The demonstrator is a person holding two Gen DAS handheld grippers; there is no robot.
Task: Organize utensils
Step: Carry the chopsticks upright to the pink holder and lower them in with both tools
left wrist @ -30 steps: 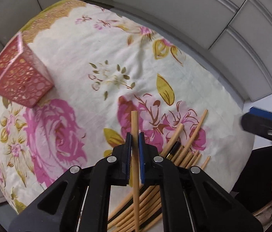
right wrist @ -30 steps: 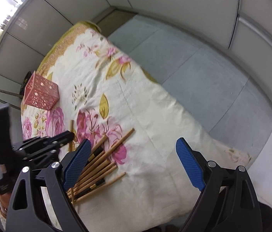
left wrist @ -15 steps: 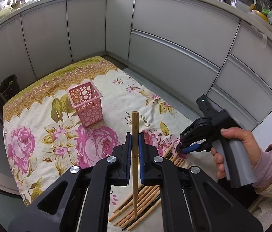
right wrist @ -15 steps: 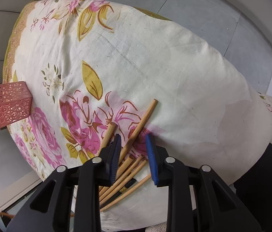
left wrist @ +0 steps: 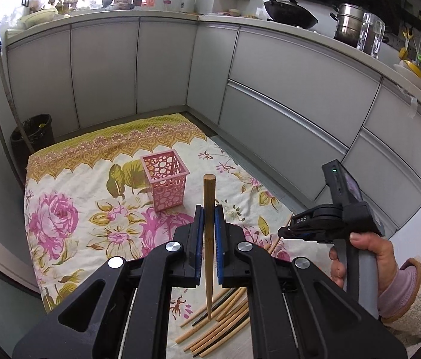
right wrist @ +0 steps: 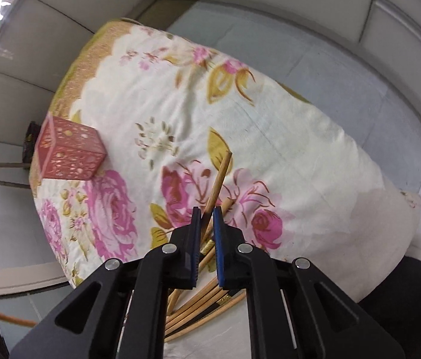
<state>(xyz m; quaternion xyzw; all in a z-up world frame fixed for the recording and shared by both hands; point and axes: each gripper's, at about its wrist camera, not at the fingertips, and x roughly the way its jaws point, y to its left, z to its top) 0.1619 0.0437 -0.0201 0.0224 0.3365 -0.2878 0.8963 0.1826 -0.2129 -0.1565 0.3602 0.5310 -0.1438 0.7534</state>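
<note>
My left gripper (left wrist: pixel 206 211) is shut on a wooden chopstick (left wrist: pixel 209 197), held raised above the floral cloth, thick end pointing toward the pink lattice holder (left wrist: pixel 165 184). The holder stands upright ahead and slightly left. A pile of chopsticks (left wrist: pixel 225 320) lies on the cloth below. My right gripper (right wrist: pixel 207 214) is shut on another wooden chopstick (right wrist: pixel 221 173), its far end over the pink flowers; the rest of the pile (right wrist: pixel 198 302) lies under it. The holder shows at left in the right wrist view (right wrist: pixel 68 154). The right gripper also shows in the left wrist view (left wrist: pixel 306 230).
The cloth (left wrist: pixel 70 191) covers a low surface on a kitchen floor, ringed by grey cabinets (left wrist: pixel 285 89). A black bin (left wrist: pixel 32 133) and a stick stand at the far left corner. The cloth's edge (right wrist: pixel 390 209) drops off to the right.
My left gripper has risen and tilted up with its chopstick. My right gripper went from wide open to shut on a chopstick from the pile and lifted it slightly.
</note>
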